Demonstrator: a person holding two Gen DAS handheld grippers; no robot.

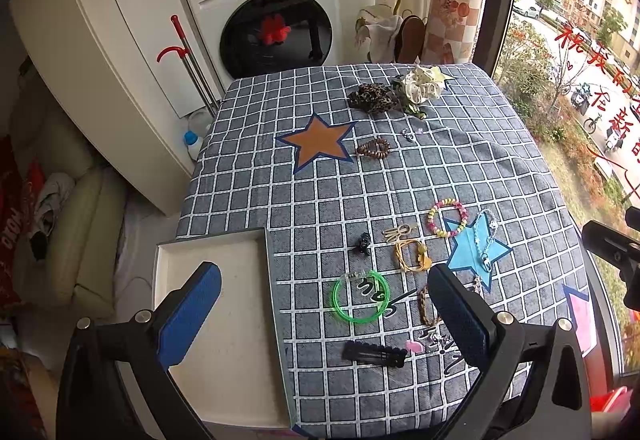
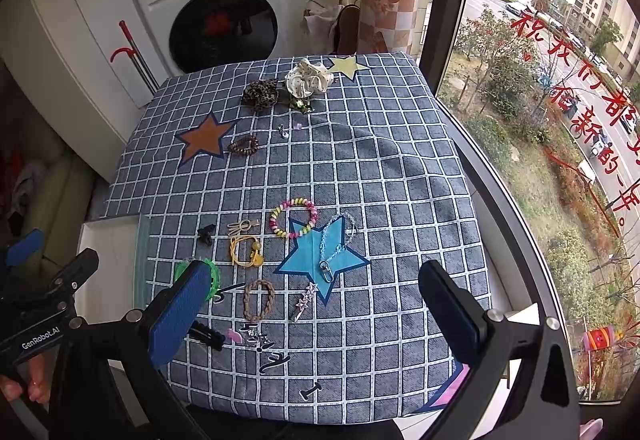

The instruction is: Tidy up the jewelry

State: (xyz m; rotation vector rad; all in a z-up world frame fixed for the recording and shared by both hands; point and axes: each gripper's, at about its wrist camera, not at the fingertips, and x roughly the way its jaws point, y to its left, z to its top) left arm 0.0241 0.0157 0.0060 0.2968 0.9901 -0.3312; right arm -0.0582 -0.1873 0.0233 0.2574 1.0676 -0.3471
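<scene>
Both tongs hang spread and empty above the checked surface: the left tongs over the near edge by the white tray, the right tongs over the near right part. No jewelry is in the tray yet, so the sorting looks barely begun. Most pieces lie in a loose cluster near the front: a green bangle, a black hair clip, a braided band, a yellow cord, a bead bracelet and a chain lying on the blue star. Two scrunchies sit at the far edge. The bangle is probably stiff and light, best pinched across its rim at one side; it may be slippery. The chain and cord are limp and will likely sag or slide, so taking the chain at its clasp seems safest. The beads may roll under the pads. Scrunchies are soft; a pinch on a fold should hold.
</scene>
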